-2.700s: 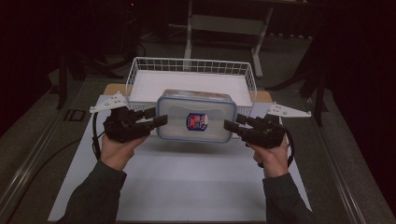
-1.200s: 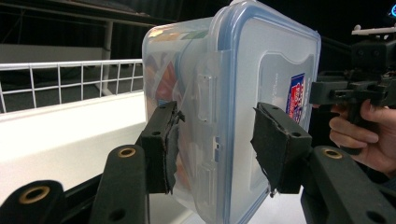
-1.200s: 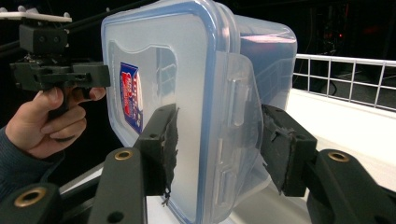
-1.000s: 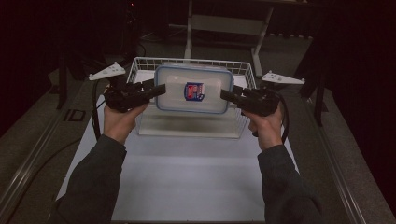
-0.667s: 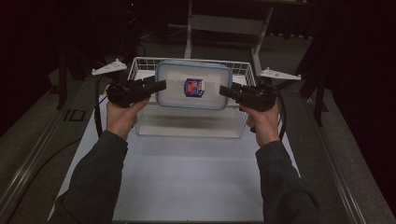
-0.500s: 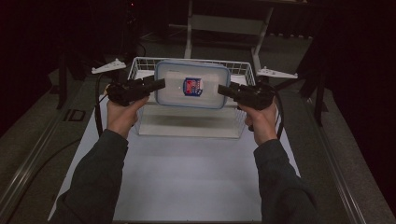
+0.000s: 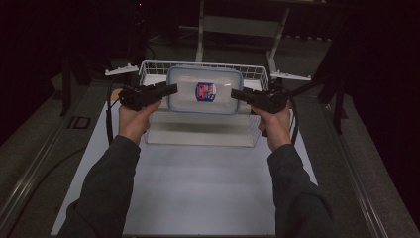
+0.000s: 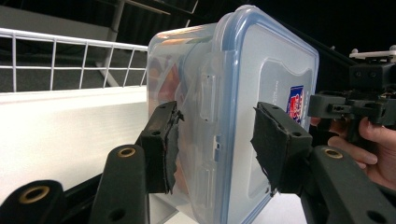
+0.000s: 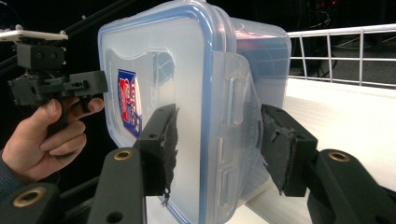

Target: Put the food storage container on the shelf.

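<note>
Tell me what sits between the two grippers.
In the high view, the clear lidded container spans the stretch from the left gripper to the right gripper, above the wire basket.

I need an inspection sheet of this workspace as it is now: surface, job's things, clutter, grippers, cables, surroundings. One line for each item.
Surface: white table top, bare in front of the basket.
Job's things: clear lidded container with a blue seal and a red-blue label, held over the white wire basket; whether it touches the basket cannot be told.
Clutter: nothing seen.
Grippers: left gripper shut on the container's one short end, right gripper shut on the other; the jaws stand across lid and base.
Cables: one black cable hangs from the left gripper, another from the right.
Surroundings: dark room, grey frame legs behind the basket, a rail along the table's left.
</note>
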The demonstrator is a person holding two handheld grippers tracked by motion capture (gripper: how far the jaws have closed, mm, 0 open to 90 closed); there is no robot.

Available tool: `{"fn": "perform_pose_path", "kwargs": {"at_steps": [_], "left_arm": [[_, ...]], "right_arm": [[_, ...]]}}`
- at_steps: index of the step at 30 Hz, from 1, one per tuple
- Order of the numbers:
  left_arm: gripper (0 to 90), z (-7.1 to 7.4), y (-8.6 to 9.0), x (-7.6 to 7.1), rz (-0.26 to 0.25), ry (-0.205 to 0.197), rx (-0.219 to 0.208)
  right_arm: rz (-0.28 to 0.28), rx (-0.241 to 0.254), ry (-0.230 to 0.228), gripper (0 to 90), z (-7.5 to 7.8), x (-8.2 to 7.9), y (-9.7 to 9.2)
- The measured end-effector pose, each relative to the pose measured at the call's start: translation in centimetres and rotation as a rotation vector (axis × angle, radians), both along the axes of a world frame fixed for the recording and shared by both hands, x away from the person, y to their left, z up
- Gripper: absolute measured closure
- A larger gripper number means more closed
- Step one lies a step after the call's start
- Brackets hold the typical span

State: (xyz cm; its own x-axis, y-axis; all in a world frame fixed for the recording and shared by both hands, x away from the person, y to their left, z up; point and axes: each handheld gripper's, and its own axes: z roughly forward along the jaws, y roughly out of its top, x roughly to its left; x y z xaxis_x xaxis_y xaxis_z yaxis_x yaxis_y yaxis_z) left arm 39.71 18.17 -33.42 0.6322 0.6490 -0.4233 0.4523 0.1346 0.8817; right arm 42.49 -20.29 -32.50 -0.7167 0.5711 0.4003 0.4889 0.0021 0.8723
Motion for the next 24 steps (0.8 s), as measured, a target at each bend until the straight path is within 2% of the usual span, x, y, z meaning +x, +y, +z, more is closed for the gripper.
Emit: {"fn": "perform_pose_path", "kwargs": {"at_steps": [9, 13, 16, 24], "left_arm": [[50.9, -0.1, -0.2, 0.6, 0.022, 0.046, -0.055], [51.0, -0.2, -0.2, 0.9, 0.028, 0.065, -0.075], [50.9, -0.2, -0.2, 1.1, 0.036, 0.072, -0.085], [50.2, -0.3, -0.4, 1.2, 0.059, 0.06, -0.08]], "right_arm": [[-0.023, 0.028, 0.05, 47.9, 0.1, 0.6, -0.2], [-0.035, 0.024, 0.071, 47.7, 0.3, 0.8, -0.1], [-0.048, 0.017, 0.07, 47.3, 0.4, 1.0, -0.1], [-0.077, 0.003, 0.058, 46.2, 0.4, 1.1, 0.1]]}}
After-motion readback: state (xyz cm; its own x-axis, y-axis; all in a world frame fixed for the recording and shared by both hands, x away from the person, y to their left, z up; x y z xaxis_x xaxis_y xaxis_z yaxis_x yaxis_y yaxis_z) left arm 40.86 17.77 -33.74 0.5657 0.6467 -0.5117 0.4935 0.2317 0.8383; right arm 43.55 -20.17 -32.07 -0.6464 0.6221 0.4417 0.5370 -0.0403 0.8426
